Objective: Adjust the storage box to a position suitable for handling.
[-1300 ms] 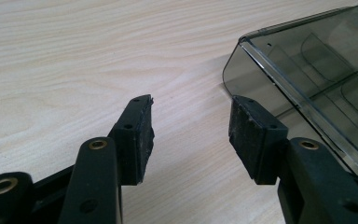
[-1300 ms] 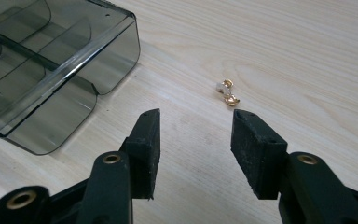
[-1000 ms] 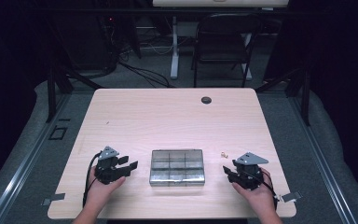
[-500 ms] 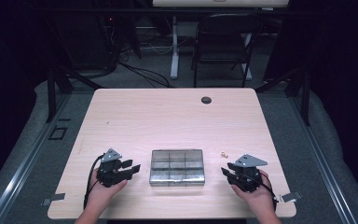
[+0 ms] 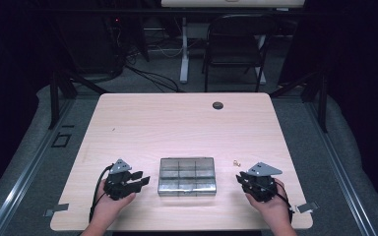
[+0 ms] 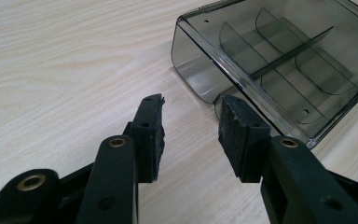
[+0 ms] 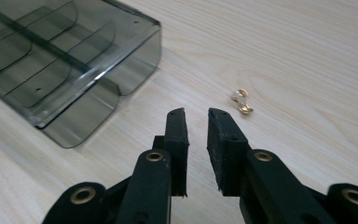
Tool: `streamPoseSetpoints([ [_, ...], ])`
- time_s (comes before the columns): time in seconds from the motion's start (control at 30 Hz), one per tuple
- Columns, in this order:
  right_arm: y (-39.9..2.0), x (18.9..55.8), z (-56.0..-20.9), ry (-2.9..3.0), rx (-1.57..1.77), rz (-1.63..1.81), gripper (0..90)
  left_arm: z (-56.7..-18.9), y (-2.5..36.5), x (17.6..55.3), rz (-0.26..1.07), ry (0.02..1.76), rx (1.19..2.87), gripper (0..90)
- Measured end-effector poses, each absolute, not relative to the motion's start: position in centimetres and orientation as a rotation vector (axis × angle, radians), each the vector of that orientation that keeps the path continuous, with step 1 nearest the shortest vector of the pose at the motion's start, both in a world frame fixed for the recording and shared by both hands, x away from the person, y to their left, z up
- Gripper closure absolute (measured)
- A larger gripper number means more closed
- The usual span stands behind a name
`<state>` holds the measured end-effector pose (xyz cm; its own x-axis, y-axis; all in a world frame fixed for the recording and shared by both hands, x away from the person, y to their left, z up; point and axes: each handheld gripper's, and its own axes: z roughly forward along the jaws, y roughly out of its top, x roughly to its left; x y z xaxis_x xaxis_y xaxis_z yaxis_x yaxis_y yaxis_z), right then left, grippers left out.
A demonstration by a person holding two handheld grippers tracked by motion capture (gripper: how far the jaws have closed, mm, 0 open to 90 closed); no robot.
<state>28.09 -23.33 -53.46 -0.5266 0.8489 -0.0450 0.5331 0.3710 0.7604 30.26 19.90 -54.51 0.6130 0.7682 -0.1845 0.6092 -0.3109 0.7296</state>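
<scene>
While both hands rest on the counter [image 5: 142, 123], the box [image 5: 187, 176] sits between them; the left gripper [image 6: 189, 116] and right gripper [image 7: 196, 115] have just been closing, jaws apart on nothing, an earring [image 7: 241, 101] just beyond the right.

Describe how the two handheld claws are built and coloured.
Both the left claw and right claw are black, each topped by a grey three-cornered plate. Their jaws carry flat black pads and brass-coloured rivets. A black cable trails from each. No sleeves reach the wrists.
</scene>
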Motion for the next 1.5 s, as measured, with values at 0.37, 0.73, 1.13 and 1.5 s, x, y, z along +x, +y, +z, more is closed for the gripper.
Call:
streamPoseSetpoints([
  [0.37, -21.4, 27.4, -53.5, 2.3, 1.125, 1.058, 75.1, -54.1, 19.5, 29.2, 0.222, 1.046, 2.021, 57.5],
  [0.73, -19.0, 26.1, -53.6, 2.455, 0.968, 1.129, 74.0, -53.9, 18.0, 28.0, 0.211, 0.955, 2.039, 51.1],
  [1.13, -18.4, 26.0, -54.0, 2.505, 0.943, 1.064, 82.1, -53.9, 17.7, 27.9, 0.196, 0.953, 2.047, 55.4],
  [1.5, -18.1, 26.1, -54.4, 2.52, 0.931, 1.027, 85.5, -54.0, 17.6, 27.9, 0.186, 0.94, 2.057, 55.2],
])
